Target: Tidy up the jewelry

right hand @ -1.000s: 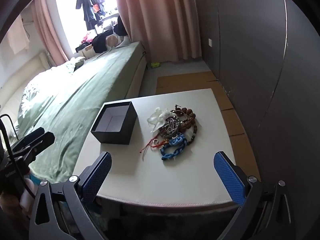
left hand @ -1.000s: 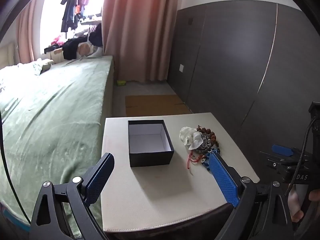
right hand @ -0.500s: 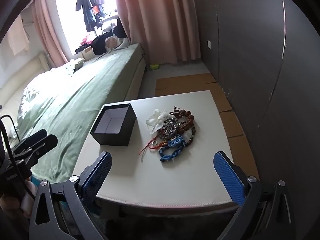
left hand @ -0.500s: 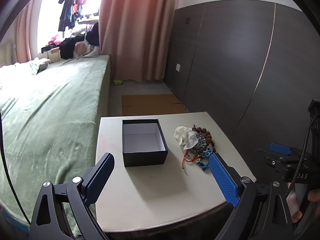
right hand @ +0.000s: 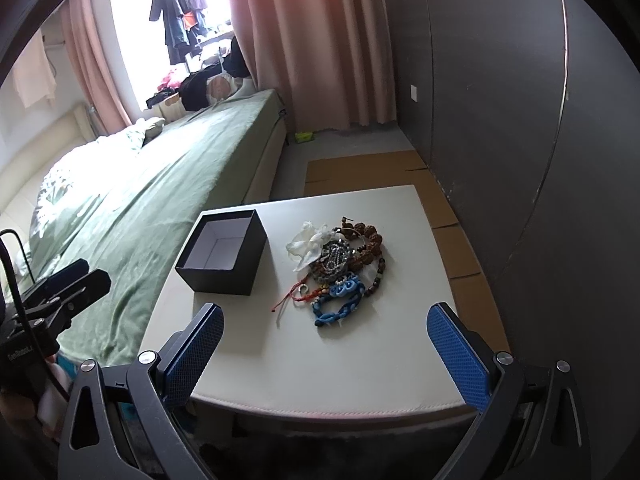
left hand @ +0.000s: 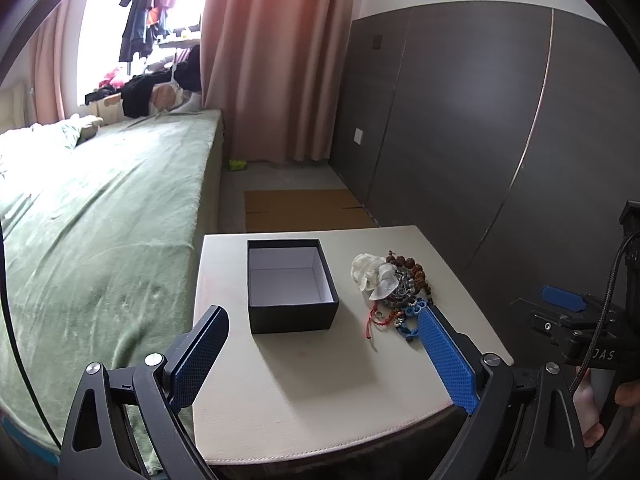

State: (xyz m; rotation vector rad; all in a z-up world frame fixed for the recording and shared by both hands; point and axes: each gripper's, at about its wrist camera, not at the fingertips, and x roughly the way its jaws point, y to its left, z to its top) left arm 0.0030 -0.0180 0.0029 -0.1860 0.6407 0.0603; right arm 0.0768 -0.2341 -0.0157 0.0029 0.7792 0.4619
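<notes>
We work in a bedroom, at a white table (right hand: pixel 360 344) set between a green bed (left hand: pixel 100 208) and a dark wall. The black box (left hand: pixel 290 284) stands open and empty on the table; the jewelry (right hand: pixel 340 268) lies heaped just beside it, to its right. Our left gripper (left hand: pixel 320 354) and right gripper (right hand: pixel 326 350) both hover over the near edge, jaws spread wide, holding nothing. Compared with 0.5 s ago, box and jewelry have kept their places; both views have shifted only slightly.
</notes>
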